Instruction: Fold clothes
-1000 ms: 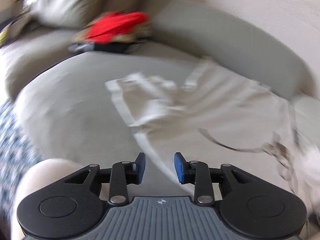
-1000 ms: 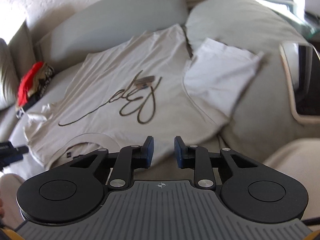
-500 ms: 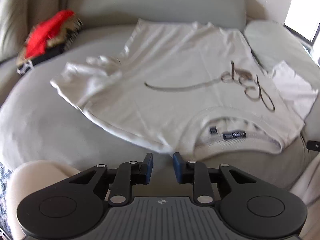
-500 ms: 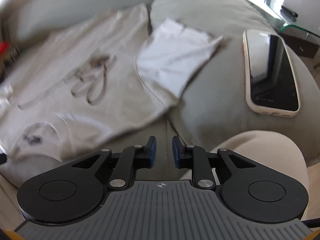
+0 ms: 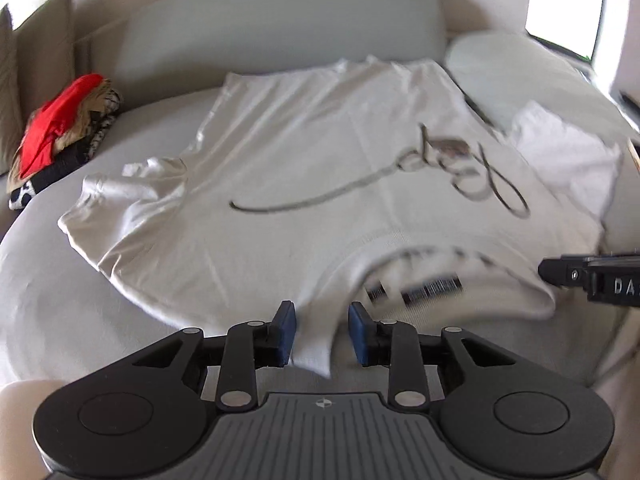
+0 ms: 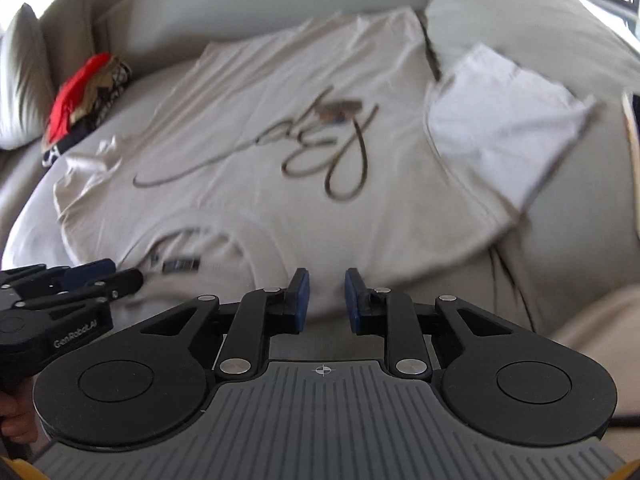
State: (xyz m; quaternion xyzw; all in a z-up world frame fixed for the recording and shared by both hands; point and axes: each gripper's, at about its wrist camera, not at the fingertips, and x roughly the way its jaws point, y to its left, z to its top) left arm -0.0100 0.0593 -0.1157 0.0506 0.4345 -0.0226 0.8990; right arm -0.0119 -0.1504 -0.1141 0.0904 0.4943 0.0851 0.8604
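A beige T-shirt (image 5: 320, 160) with a dark script logo lies spread flat on the grey sofa, collar toward me. My left gripper (image 5: 322, 330) is open at the near left shoulder, and the shirt's edge lies between its blue pads. My right gripper (image 6: 326, 294) is open just short of the shirt's (image 6: 280, 140) near right shoulder edge, with nothing between its fingers. Each view catches the other tool: the right gripper (image 5: 588, 280) at the right margin, the left gripper (image 6: 100, 276) at the left by the collar label.
A red and patterned clothes pile (image 5: 60, 140) sits at the sofa's back left. A white folded garment (image 6: 500, 120) lies on the right cushion beside the shirt's sleeve. A phone (image 6: 632, 140) shows at the right edge. The back cushion (image 5: 280, 20) rises behind the shirt.
Both views swung onto the shirt and came nearer its collar edge. The left jaws widened slightly around the shoulder edge. The phone slid almost out of the right view.
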